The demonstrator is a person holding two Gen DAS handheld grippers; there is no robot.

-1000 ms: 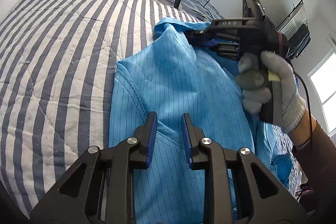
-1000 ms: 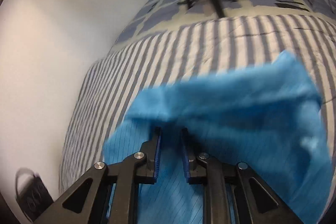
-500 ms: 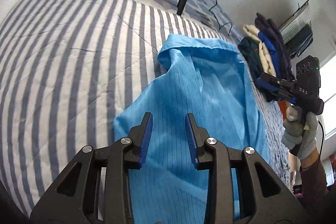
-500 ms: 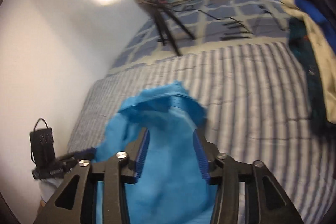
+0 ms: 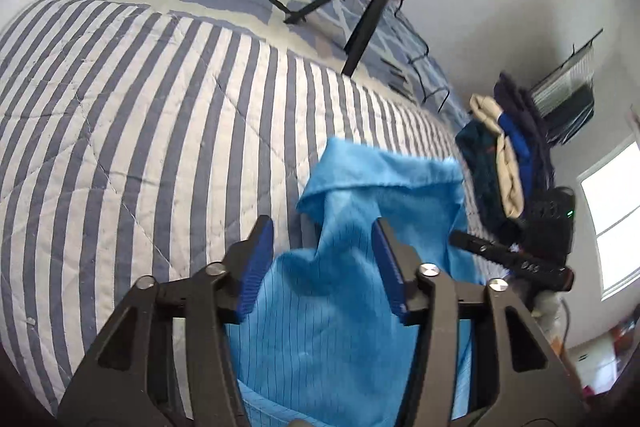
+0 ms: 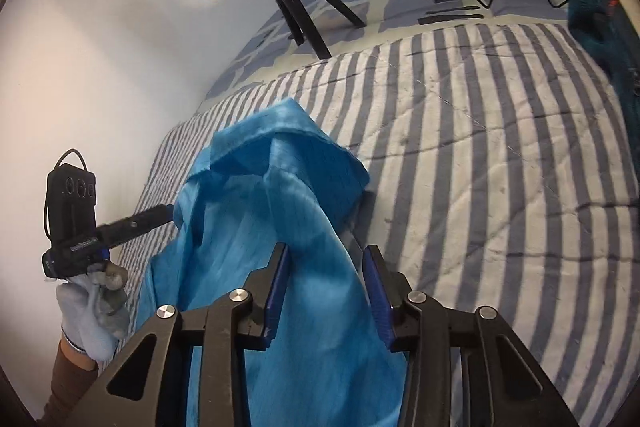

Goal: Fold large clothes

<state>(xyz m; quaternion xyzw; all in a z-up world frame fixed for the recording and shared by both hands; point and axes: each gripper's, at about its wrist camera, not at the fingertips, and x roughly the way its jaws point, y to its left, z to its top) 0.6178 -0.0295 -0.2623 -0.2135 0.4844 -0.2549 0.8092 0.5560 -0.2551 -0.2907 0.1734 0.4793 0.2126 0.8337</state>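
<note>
Now left tongs [image 5: 323, 263] opening, right tongs [image 6: 326, 287] closing, both unclenched over blue shirt [image 5: 340, 315]; could bunch the fold, snagging cloth between pads.

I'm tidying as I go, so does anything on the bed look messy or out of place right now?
The blue garment lies bunched on the striped quilt, its far edge curled over in a raised fold rather than flat. A loose heap of clothes slumps at the bed's edge. Nothing looks spilled or damaged.
</note>
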